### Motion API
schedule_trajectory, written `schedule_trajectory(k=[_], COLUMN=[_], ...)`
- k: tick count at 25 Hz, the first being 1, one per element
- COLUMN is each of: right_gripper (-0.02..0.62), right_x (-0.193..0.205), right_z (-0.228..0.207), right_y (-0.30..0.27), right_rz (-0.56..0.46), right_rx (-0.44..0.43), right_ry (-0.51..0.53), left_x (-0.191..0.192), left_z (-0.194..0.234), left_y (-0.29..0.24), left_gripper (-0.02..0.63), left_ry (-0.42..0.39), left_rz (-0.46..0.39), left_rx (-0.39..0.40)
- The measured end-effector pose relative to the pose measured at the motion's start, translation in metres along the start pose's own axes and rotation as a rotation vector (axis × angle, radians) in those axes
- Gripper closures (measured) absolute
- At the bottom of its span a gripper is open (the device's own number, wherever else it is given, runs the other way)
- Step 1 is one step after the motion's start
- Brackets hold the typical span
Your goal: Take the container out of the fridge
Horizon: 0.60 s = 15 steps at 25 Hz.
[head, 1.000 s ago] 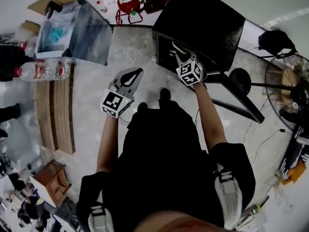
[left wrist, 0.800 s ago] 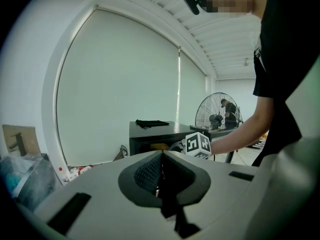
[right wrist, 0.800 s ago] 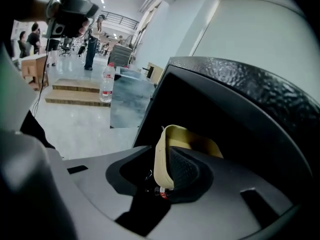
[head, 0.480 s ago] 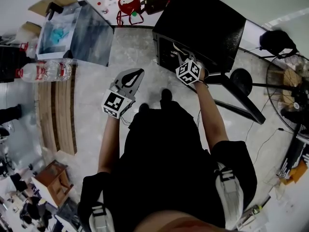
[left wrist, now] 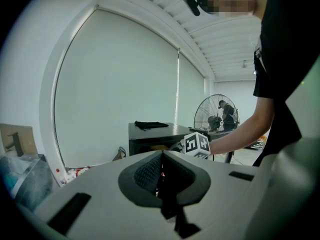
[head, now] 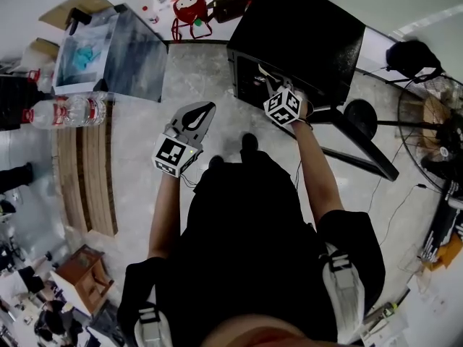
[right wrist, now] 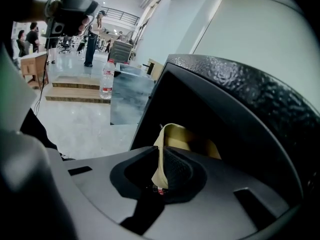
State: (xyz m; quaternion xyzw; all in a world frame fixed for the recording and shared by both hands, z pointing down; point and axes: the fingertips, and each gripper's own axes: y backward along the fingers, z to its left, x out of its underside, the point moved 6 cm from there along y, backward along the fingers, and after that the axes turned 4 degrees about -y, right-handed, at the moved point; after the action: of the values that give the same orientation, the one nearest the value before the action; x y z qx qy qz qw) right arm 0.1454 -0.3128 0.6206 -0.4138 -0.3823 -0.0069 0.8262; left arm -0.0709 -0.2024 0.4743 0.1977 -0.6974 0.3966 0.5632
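A black mini fridge (head: 304,27) stands open on the floor in front of me. In the right gripper view a beige container (right wrist: 186,138) sits inside the fridge (right wrist: 240,99). My right gripper (right wrist: 161,170) is shut on the container's thin near rim, which is pinched between the pads. From the head view the right gripper (head: 268,76) reaches into the fridge opening and its tips are hidden in the dark. My left gripper (head: 203,111) hangs over the floor to the left of the fridge. Seen in its own view, the left gripper (left wrist: 161,170) is shut and holds nothing.
A water bottle (head: 69,108) and a shiny metal box (head: 123,45) stand at the left beside wooden steps (head: 83,168). A floor fan (head: 438,132) and a round black base (head: 359,118) are at the right. A red toy (head: 189,6) lies behind the fridge.
The right gripper has edged a little deeper into the fridge opening. The left gripper has hardly moved.
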Motion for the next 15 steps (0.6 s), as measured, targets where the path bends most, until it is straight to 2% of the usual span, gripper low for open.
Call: schedule_trajectory(k=[15], right_gripper=[0.565], right_x=[-0.007], right_z=[0.024], right_y=[0.022], right_rz=[0.026], right_rx=[0.038], right_ry=[-0.025], left_x=[0.009], left_z=[0.004], left_y=[0.024], left_gripper=[0.587], left_ry=[0.001], left_rz=[-0.020], left_rx=[0.045])
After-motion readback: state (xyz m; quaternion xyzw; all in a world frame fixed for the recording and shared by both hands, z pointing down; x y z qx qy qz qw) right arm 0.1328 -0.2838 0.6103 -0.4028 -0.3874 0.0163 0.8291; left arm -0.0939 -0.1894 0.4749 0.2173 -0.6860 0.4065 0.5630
